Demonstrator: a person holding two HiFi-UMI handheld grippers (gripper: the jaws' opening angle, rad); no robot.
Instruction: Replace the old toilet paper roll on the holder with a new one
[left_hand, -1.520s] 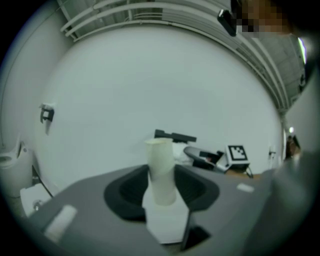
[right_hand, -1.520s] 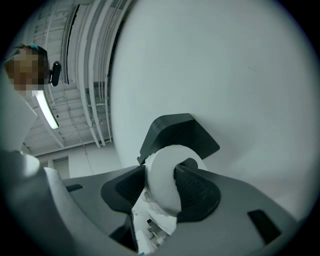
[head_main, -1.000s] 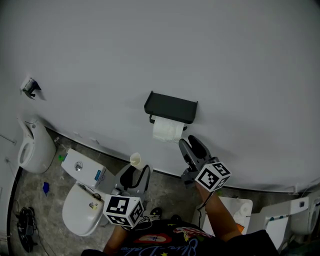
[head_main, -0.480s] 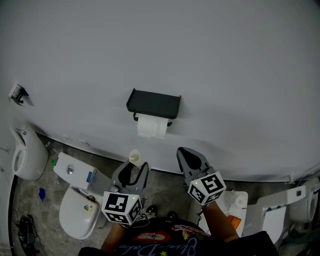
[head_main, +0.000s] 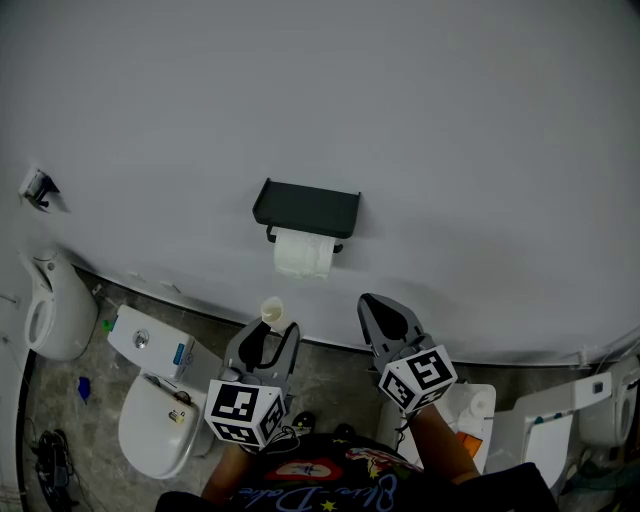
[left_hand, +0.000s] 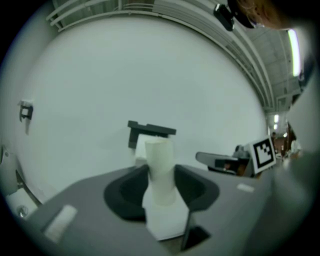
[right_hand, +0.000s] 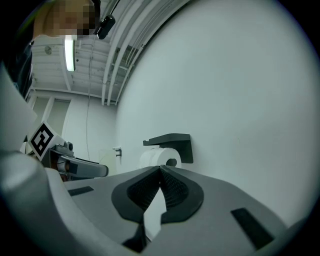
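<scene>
**tp_newbie:** ok so where's the roll, and what are the two grippers doing?

**wallmount_guy:** The black holder (head_main: 306, 208) is on the white wall (head_main: 450, 120), around the middle of the head view. A white toilet paper roll (head_main: 303, 255) hangs right under its shelf. The left gripper (head_main: 270, 335) is at lower center, clamped on a bare cardboard tube (head_main: 271, 312). In the left gripper view that tube stands upright between the jaws, with the holder behind it. The tube is below the roll and not touching it.

**tp_newbie:** and the right one?

**wallmount_guy:** The right gripper (head_main: 378, 308) is just right of the left one, below and to the right of the roll and clear of it. Its jaws are pressed together with nothing in them. In the right gripper view the roll and holder show just above the tips. There's also a white toilet (head_main: 155, 425) on the floor at lower left.
</scene>
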